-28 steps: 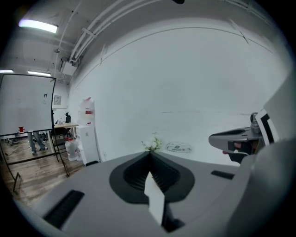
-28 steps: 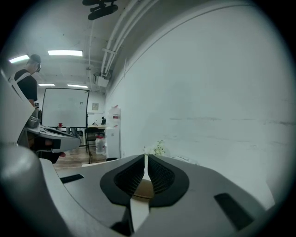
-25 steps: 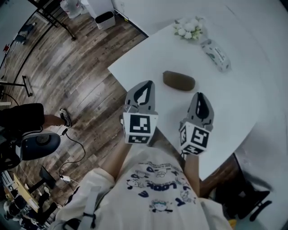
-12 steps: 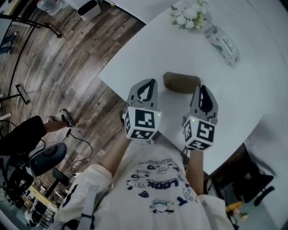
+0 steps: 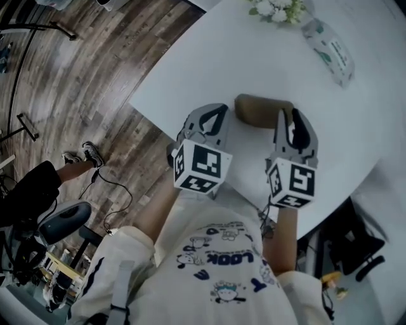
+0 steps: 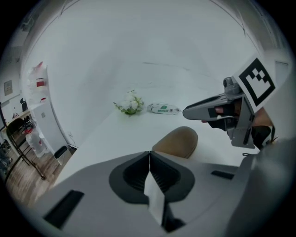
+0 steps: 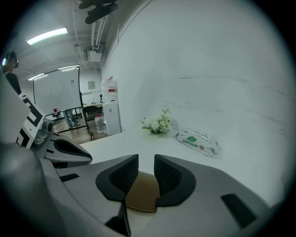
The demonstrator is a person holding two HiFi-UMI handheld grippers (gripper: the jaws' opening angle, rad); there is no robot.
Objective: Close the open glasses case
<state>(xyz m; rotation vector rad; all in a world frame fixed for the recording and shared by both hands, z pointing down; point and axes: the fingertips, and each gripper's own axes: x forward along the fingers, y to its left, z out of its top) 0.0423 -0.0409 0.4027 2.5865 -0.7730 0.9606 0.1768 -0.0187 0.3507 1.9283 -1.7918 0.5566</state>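
**Both grippers over the brown glasses case at the near edge of the table**

The left gripper has its jaws pressed together. In the left gripper view the two dark ribbed pads meet along one line with nothing between them. Its tip sits just beside the left end of the glasses case.

The right gripper has its jaws slightly apart, and they have just been opening. In the right gripper view the case shows through the narrow gap and below it. Neither pad is seen pressing on the case. This gripper lies over the case's right end. Both grippers are grey moulded shells, each carrying a white cube with black square markers.

The case is an oblong, rounded shell in matt tan-brown, with a smooth, evenly domed top. It lies flat on the table, between the two gripper tips. No gap or raised lid can be made out in any view.

The table is plain white, smooth and flat. Well apart from the case, at the far side, stand a small bunch of white flowers with green leaves and a soft white wipes packet with green print. The packet lies flat just beside the flowers. Dark wood-plank flooring runs beyond the table's left edge.
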